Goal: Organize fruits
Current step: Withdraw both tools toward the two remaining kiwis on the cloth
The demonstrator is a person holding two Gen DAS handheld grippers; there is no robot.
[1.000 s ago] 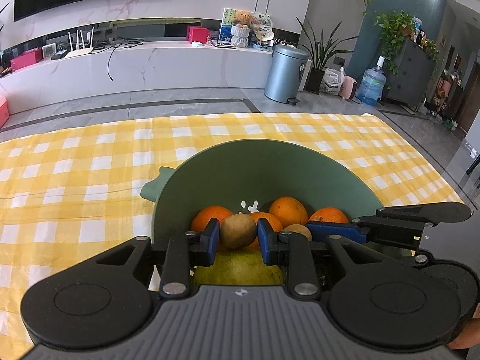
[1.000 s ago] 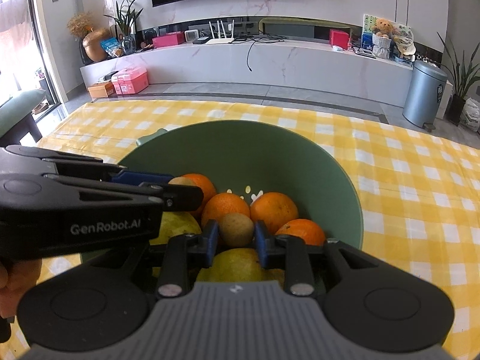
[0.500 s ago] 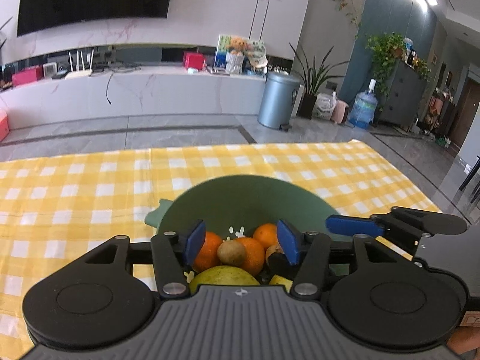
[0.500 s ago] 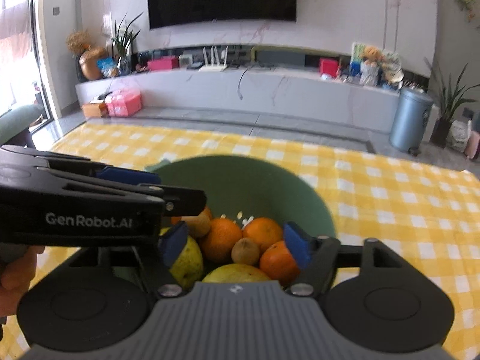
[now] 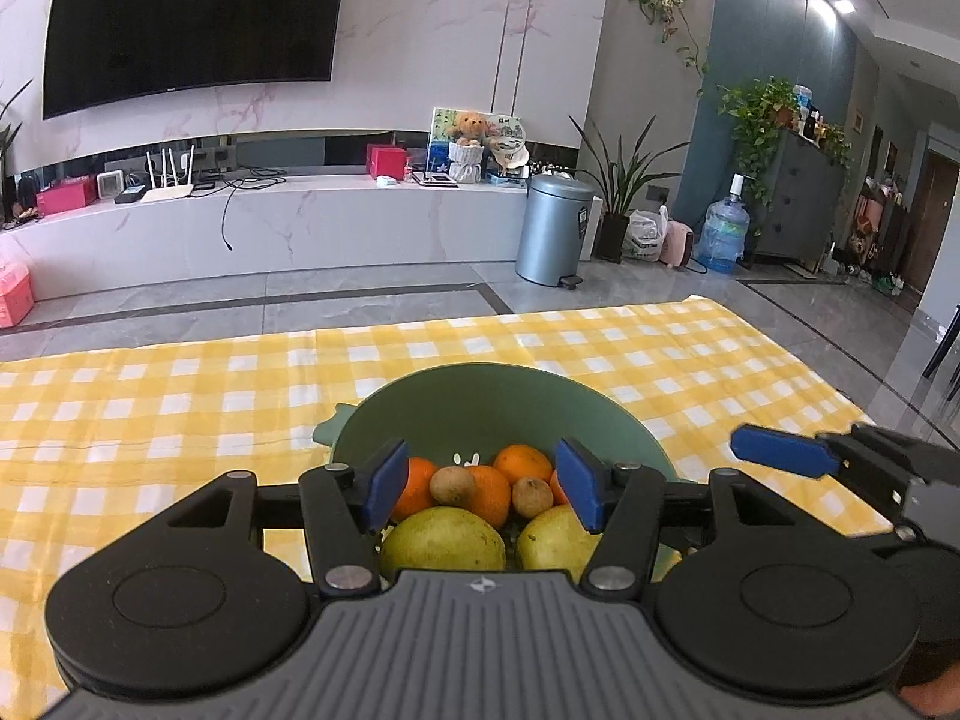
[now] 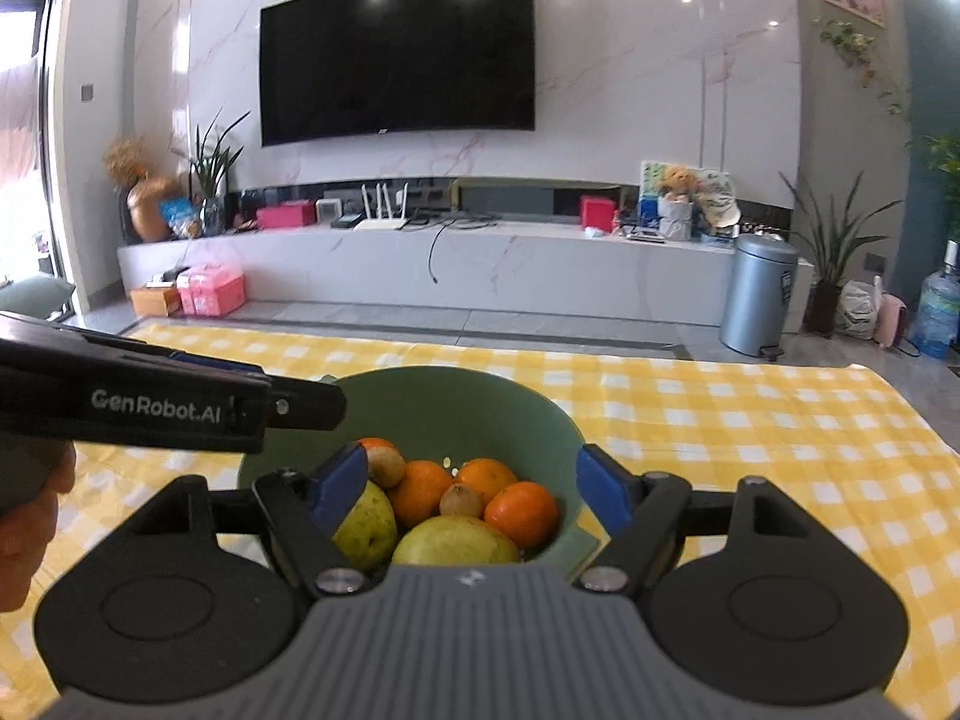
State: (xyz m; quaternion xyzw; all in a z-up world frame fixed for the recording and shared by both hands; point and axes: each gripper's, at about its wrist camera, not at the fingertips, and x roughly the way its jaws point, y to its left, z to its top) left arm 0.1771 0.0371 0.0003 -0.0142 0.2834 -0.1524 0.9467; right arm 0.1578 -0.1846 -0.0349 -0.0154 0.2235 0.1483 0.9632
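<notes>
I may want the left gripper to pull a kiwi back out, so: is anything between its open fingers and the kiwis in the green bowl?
Nothing visible does. The left gripper hangs open above the green bowl, and both kiwis lie exposed on top of the oranges and pears. The right gripper is off to the side.

Oranges (image 6: 521,513), two brown kiwis (image 6: 459,501), seemingly, and two yellow-green pears (image 6: 455,545) lie heaped in the green bowl (image 6: 480,402).

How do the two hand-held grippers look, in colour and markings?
Both hand-held grippers, left and right, have black linkages, blue finger pads and a ribbed grey body. White "GenRobot.AI" lettering runs along the left one's side.
</notes>
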